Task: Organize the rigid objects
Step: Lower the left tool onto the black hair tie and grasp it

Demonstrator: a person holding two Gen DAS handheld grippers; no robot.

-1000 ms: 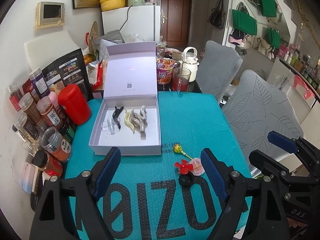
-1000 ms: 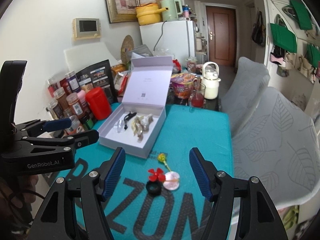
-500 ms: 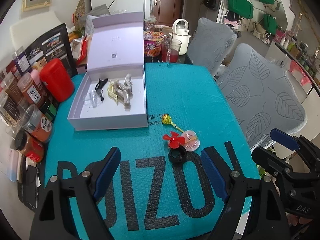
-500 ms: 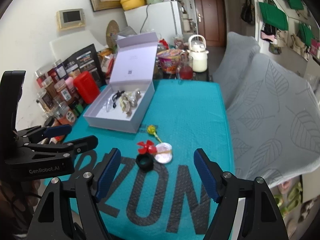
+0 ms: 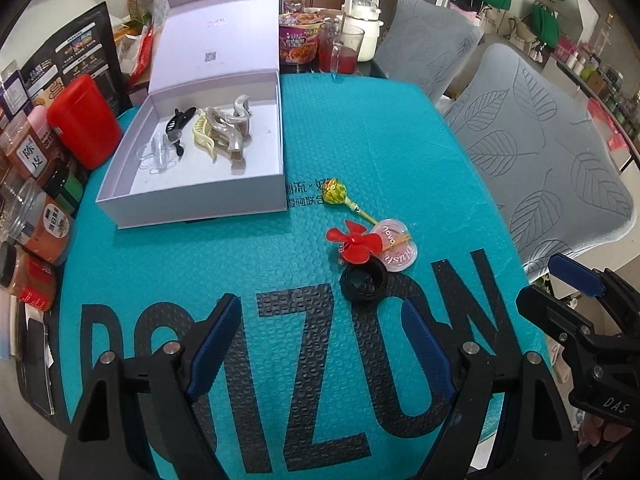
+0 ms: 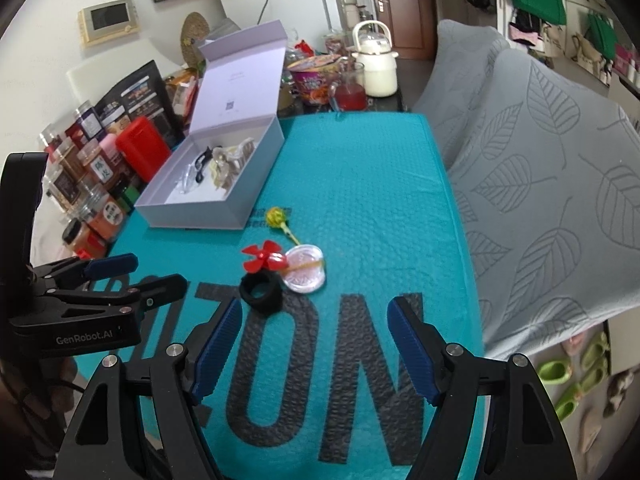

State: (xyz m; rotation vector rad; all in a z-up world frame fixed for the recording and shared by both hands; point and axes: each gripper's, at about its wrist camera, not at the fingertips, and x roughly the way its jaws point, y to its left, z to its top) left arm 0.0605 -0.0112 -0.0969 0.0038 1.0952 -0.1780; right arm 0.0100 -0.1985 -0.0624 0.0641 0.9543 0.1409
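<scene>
**Both claws wide, four loose trinkets waiting mid-frame**

Hovering over the teal mat (image 5: 400, 140): left gripper (image 5: 320, 344) spread wide, nothing between the pads. Right gripper (image 6: 314, 344) likewise spread, empty. Centre frame, just beyond the fingertips: black ring (image 5: 363, 281), red propeller (image 5: 354, 242) touching it, pink compact (image 5: 394, 246) just beside, yellow lollipop (image 5: 335, 192) slanting up toward the open box (image 5: 200, 208) at upper left. Inside the box, hair clips (image 5: 218, 134) already lying together. Probably all light and stiff. Ring looks easiest: pinch across its wall. Compact flat, likely slippery; grip by the rim. Propeller blades thin, maybe fragile; better taken at the hub.
</scene>
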